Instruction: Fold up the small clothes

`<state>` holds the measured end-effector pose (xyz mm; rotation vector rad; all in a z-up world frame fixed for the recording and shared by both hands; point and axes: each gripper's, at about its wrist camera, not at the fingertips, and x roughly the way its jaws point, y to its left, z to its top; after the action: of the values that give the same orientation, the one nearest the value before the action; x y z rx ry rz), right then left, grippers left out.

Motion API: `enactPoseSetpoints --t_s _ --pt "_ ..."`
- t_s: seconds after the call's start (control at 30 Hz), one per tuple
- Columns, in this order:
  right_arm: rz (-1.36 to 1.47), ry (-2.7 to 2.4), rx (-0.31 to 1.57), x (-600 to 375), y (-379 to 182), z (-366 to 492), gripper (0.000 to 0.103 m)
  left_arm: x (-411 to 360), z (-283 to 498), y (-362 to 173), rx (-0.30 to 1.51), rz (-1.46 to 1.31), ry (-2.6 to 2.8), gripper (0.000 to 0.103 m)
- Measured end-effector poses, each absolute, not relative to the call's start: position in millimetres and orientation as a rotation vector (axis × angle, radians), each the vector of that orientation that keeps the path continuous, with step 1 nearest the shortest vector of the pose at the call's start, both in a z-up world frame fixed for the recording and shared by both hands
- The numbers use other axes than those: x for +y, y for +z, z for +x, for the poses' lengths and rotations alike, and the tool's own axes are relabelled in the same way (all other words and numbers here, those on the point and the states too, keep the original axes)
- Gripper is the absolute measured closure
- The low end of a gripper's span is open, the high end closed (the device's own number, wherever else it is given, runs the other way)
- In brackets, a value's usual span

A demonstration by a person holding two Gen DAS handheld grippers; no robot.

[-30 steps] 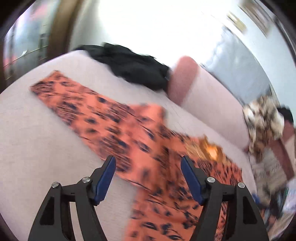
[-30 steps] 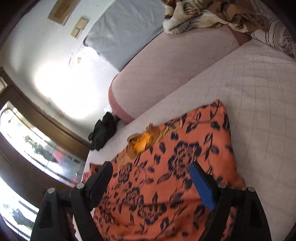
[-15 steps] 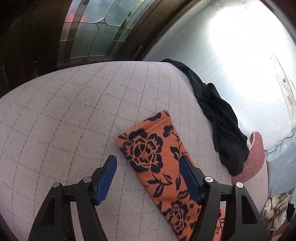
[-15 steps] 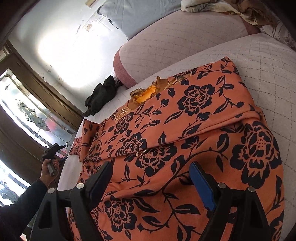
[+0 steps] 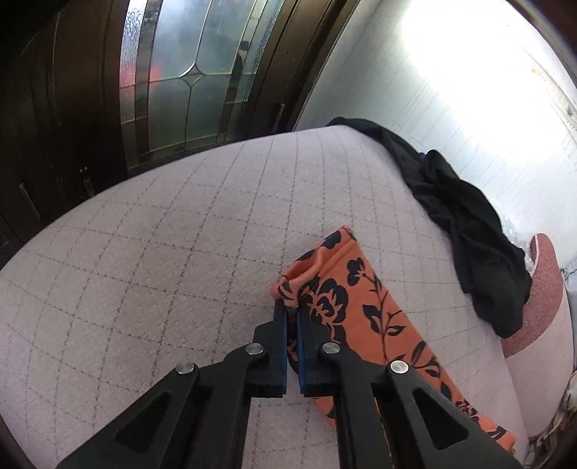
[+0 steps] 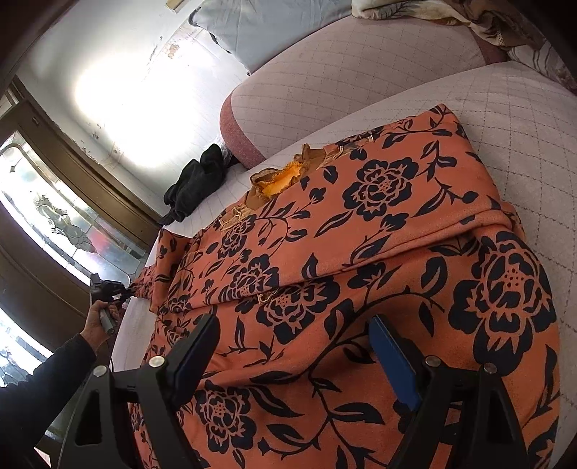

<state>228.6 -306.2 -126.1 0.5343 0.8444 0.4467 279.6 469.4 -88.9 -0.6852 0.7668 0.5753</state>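
Note:
An orange garment with black flowers [image 6: 360, 259] lies spread on the pale quilted sofa seat [image 5: 180, 252], one side folded over its middle. Its sleeve [image 5: 360, 306] stretches to the left. My left gripper [image 5: 293, 310] is shut on the sleeve's cuff end, which bunches up at the fingertips. In the right wrist view the left gripper [image 6: 122, 290] shows small at the far left, held by a hand. My right gripper [image 6: 292, 324] is open and empty, low over the garment's lower part, with cloth between and under its jaws.
A black garment [image 5: 465, 231] lies crumpled at the seat's back corner [image 6: 194, 180]. The sofa backrest [image 6: 346, 72] runs behind, with a patterned blanket [image 6: 505, 29] on it. A dark door with leaded glass [image 5: 187, 72] stands beyond the seat's left edge.
My left gripper has swung left to the sleeve end and closed on the cuff. My right gripper has come lower and closer over the garment, still open.

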Motion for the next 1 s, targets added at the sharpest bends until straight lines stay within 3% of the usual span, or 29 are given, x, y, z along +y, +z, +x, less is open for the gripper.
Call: enactPoseSetpoints --t_s 0.23,0.47,0.67,1.0 --pt "0.547 0.458 0.803 -309.7 -116.2 222.5 0.016 374.7 262.1 52.5 0.54 -0.484 0.381 0.1" --pt "0.591 0.463 0.757 -321.1 -105.4 212.5 0.016 211.3 224.3 160.0 0.362 -0.284 0.083 0.1" --pt "0.633 0.47 0.715 -334.1 -96.1 203.7 0.016 64.4 232.0 156.8 0.397 -0.148 -0.162 0.1" --pt "0.735 0.449 0.673 -361.8 -93.2 201.9 0.016 -115.7 243.0 72.3 0.574 -0.006 -0.447 0.099"
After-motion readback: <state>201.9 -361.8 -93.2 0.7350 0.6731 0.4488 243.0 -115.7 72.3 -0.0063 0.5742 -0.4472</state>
